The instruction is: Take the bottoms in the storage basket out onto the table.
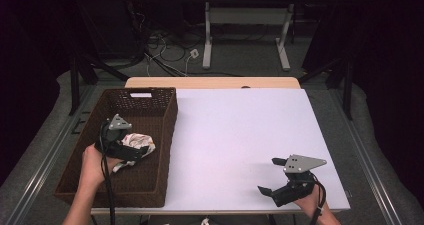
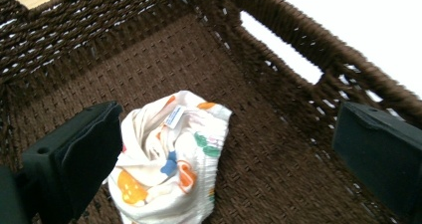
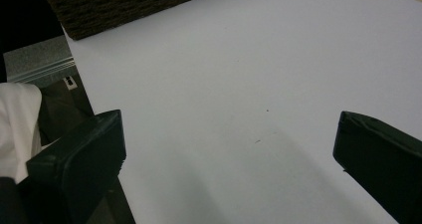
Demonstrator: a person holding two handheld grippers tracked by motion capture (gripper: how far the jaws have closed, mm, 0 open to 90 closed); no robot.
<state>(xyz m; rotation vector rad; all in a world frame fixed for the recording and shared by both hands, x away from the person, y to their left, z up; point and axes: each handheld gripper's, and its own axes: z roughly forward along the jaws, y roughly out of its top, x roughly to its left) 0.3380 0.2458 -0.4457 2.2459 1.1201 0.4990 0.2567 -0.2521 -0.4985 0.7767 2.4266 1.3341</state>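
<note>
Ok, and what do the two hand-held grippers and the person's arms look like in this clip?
Both are black. The left hand-held gripper and the right hand-held gripper each carry a grey three-cornered plate with small dark holes on top and trail a black cable. Their jaws are thick, blocky black pads, as the two gripper views show. The forearms are bare; no sleeves reach the wrists in the high view.

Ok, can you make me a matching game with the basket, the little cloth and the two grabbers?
Things:
1. basket
2. patterned cloth
3. left gripper
4. right gripper

Places or states:
A. open, over the bare white table top
B. brown and woven, at the table's left side
C. crumpled on the basket floor
D. open, down inside the basket by the cloth

Pairs: 1-B, 2-C, 3-D, 4-A
</note>
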